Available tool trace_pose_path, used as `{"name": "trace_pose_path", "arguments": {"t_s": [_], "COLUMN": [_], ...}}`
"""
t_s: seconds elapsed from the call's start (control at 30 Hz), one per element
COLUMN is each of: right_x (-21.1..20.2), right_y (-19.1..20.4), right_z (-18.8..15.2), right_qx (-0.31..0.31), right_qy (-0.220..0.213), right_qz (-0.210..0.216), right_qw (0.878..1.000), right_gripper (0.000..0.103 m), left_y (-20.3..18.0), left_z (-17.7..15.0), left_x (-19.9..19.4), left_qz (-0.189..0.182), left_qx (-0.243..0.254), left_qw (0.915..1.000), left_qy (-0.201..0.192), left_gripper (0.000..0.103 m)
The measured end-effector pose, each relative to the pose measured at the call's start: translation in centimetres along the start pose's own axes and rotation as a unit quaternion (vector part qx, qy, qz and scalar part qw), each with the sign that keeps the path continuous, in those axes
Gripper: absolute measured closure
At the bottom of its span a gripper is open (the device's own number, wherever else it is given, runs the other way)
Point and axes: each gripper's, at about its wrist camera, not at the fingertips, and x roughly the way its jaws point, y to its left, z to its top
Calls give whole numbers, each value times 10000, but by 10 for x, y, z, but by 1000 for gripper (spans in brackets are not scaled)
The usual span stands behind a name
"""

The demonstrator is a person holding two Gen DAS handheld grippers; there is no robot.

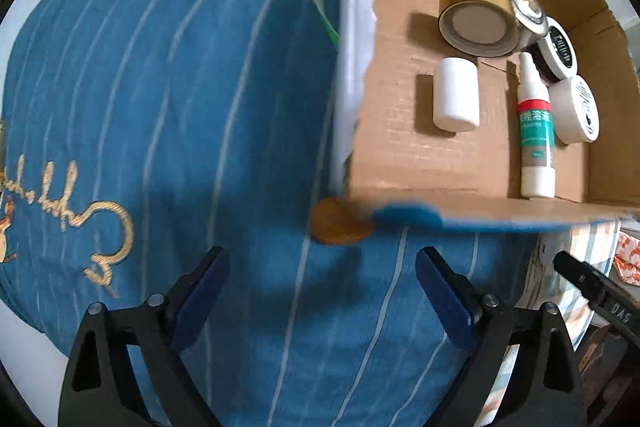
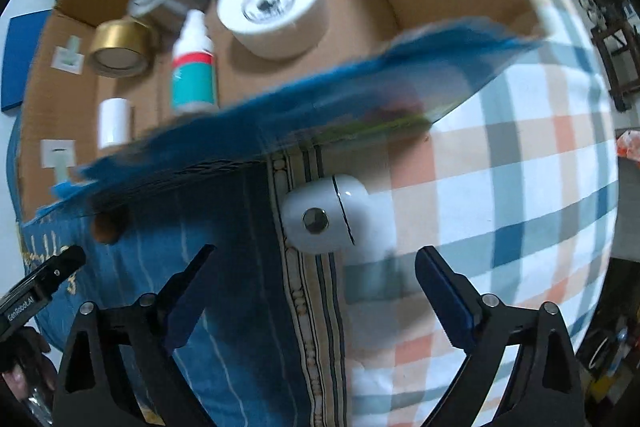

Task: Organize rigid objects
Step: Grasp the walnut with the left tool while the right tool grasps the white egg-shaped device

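Observation:
A small brown heart-shaped piece [image 1: 340, 223] lies on blue striped cloth [image 1: 180, 87] against the corner of a cardboard box [image 1: 396, 7]. My left gripper [image 1: 322, 253] hangs open just short of it, with nothing between its fingers. In the right wrist view a white rounded capsule with a silver button [image 2: 324, 215] rests on plaid cloth [image 2: 500, 187] by the box's front wall. My right gripper [image 2: 317, 250] stands open right before the capsule, its pads apart from it. The brown piece [image 2: 108, 225] shows blurred at the left there.
Inside the box lie a gold tape roll [image 1: 476, 17], a white vial [image 1: 456, 93], a teal-labelled dropper bottle [image 1: 536, 131] and several round jars [image 1: 574, 109]. A large white jar [image 2: 272, 7] shows in the right view. The box's torn blue front edge [image 2: 320, 99] is blurred.

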Motion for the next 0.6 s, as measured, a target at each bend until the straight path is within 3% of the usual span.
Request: {"name": "trace_pose_path", "arguments": {"t_s": [0.13, 0.27, 0.37, 0.4, 0.6], "right_x": [18, 25, 31, 33, 31], "right_y": [3, 5, 6, 7, 3], "right_z": [2, 2, 2, 1, -16], "right_qx": [53, 70, 57, 43, -31], "right_qy": [103, 49, 102, 125, 92], "right_qz": [-56, -212, -391, -443, -542], "right_qw": [9999, 9997, 9992, 9989, 9985], "right_gripper": [11, 19, 37, 42, 43], "left_y": [-6, -12, -17, -19, -19], "left_z": [9, 17, 19, 17, 1], "left_x": [17, 32, 48, 53, 49], "left_qz": [-10, 35, 91, 132, 52], "left_qx": [-18, 11, 93, 142, 90], "left_qw": [10000, 9999, 9994, 9992, 9997], "left_qy": [56, 132, 328, 356, 220], "left_gripper": [9, 44, 59, 62, 65]}}
